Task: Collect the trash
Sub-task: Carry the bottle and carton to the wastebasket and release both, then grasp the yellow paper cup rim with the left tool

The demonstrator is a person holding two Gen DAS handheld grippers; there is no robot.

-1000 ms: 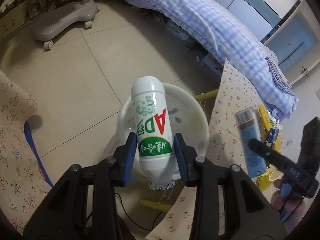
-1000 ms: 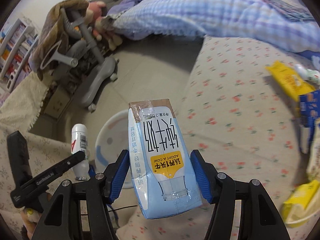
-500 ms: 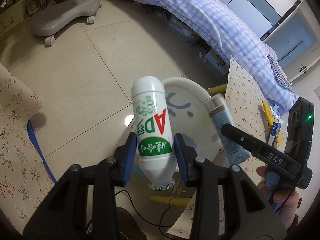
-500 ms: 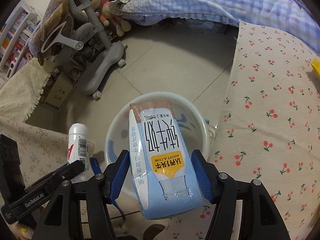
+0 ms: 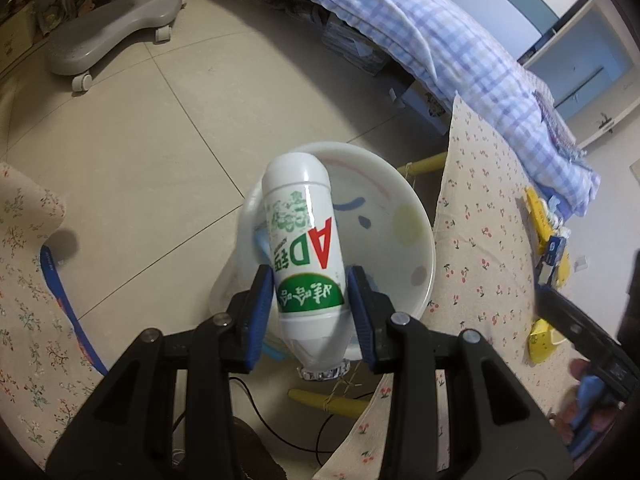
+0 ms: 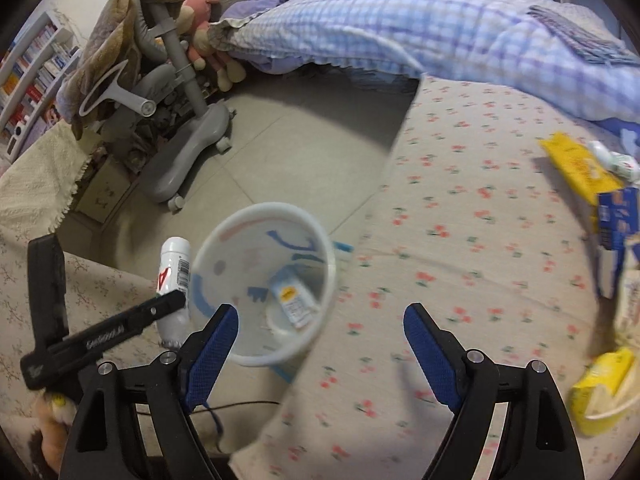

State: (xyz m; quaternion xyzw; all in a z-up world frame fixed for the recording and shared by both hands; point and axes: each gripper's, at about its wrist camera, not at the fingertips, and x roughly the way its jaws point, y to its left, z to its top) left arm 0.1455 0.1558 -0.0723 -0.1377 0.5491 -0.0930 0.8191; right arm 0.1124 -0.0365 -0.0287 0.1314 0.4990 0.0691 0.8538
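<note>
Between the blue pads of the left hand-held gripper point(image 5: 308, 300) sits a white bottle point(image 5: 302, 240), clamped upside down with its foil cap at 6 o'clock, hanging over the white bin point(image 5: 416, 240) on the floor. At 12 o'clock past the right hand-held gripper point(image 6: 320, 348), whose jaws are opening with nothing between them, the same bin holds a blue milk carton point(image 6: 294, 300) lying on its bottom. Yellow wrappers point(image 6: 576, 164) lie at 2 o'clock on the cherry-print bench point(image 6: 460, 220).
</note>
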